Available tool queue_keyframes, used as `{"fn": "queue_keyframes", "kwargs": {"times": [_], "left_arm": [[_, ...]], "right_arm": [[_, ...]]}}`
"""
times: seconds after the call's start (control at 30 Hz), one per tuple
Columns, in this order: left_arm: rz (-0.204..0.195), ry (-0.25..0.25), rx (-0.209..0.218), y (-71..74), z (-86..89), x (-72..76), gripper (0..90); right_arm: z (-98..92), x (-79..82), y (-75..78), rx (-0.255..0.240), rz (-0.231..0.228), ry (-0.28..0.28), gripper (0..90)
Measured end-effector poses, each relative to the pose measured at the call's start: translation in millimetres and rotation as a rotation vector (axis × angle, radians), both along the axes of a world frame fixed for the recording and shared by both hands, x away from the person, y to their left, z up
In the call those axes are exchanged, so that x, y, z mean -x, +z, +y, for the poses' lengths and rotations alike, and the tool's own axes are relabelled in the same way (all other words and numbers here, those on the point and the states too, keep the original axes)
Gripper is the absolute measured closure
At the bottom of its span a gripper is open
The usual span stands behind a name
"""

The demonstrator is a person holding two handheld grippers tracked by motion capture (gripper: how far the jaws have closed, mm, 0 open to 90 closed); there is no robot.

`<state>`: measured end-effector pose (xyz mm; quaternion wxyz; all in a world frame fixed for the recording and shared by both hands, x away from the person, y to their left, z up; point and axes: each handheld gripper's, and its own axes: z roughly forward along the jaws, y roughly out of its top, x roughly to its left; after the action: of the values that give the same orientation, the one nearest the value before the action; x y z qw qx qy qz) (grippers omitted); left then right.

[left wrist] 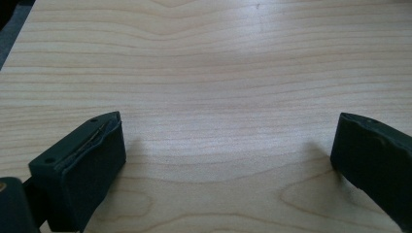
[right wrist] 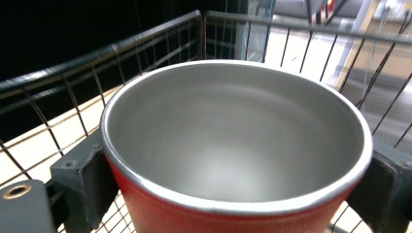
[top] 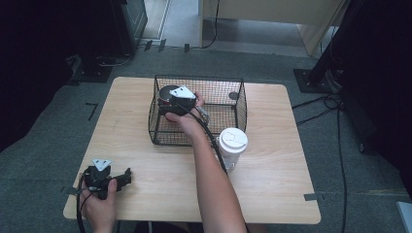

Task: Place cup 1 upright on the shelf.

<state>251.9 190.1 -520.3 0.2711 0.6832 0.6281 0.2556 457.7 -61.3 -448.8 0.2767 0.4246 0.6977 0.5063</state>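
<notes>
- While the left gripper [top: 125, 176] rests at the near left corner of the wooden table [top: 272, 174], the right gripper [top: 170, 101] sits inside the black wire basket [top: 241, 104].
- Right gripper clamped on a red cup [right wrist: 194, 213] with a bare metal inside; the right gripper view has one black pad pressed against each side of the cup, just under the rim.
- Cup is upright, mouth up, in the far left part of the basket, close to the wire wall.
- Left gripper jaws are wide apart, nothing between them, bare wood grain under them in the left gripper view.
- White lidded paper cup [top: 232, 145] stands on the table just outside the basket's near right corner, beside the right forearm [top: 214, 184].
- Basket stands mid-table, toward the far edge.
</notes>
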Motion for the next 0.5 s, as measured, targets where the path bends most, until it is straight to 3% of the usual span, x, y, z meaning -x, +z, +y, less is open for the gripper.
{"fn": "queue_keyframes", "kwargs": {"times": [0.13,0.33,0.4,0.5], "left_arm": [[-0.001,-0.001,0.0,0.0,-0.1,0.0,0.1],[0.002,-0.002,0.0,0.1,0.0,0.0,0.1],[0.0,-0.001,0.0,0.0,0.0,0.0,0.1],[0.0,-0.001,0.0,-0.1,0.0,0.0,0.1]], "right_arm": [[-0.7,-1.3,-2.8,0.036,0.035,-0.009,7.1],[-0.4,-0.3,-2.1,0.048,0.034,0.002,6.7],[-0.3,1.3,1.2,0.022,0.029,-0.014,0.0],[-1.7,2.2,4.2,0.028,0.014,-0.019,0.0]]}}
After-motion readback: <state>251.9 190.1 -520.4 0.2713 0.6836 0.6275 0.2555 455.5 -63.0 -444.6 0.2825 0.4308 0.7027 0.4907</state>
